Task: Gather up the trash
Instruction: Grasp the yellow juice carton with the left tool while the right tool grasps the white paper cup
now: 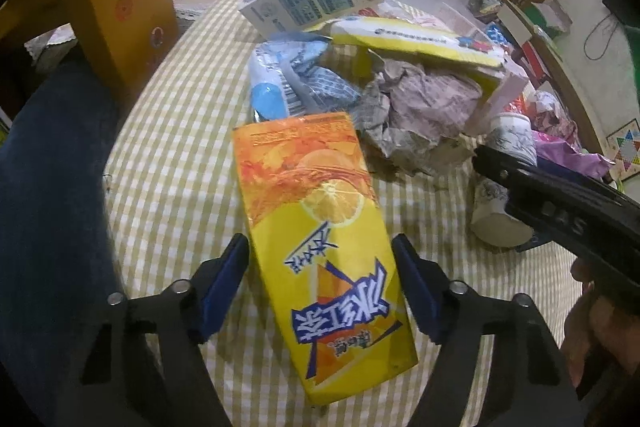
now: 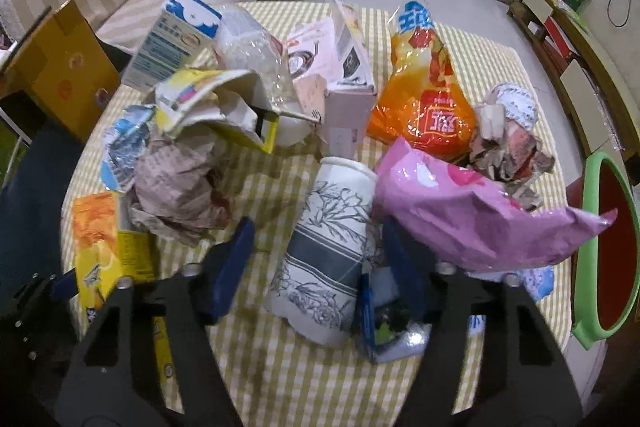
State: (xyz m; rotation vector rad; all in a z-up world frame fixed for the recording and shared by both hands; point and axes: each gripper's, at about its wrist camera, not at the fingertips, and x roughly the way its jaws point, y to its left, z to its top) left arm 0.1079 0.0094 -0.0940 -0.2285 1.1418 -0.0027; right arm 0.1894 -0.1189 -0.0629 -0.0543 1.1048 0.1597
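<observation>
A yellow-orange drink carton (image 1: 320, 251) lies flat on the checked tablecloth (image 1: 180, 155). My left gripper (image 1: 320, 247) straddles its middle, and the blue pads (image 1: 228, 283) sit close to both long sides with only a sliver of cloth showing. A white paper cup with a grey flower print (image 2: 328, 251) lies on its side. My right gripper (image 2: 316, 231) is open around it: the left pad stands clear and the right pad is near the cup's edge. In the left wrist view the right gripper's black body (image 1: 560, 203) reaches over that cup (image 1: 500, 215).
Behind the carton and cup lies a heap of trash: a milk carton (image 2: 172, 39), crumpled paper (image 2: 176, 187), a torn yellow box (image 2: 212, 99), an orange snack bag (image 2: 424, 99) and a pink bag (image 2: 472, 215). A green-rimmed bin (image 2: 588, 227) stands at the table's right edge, and a cardboard box (image 1: 112, 7) at the left.
</observation>
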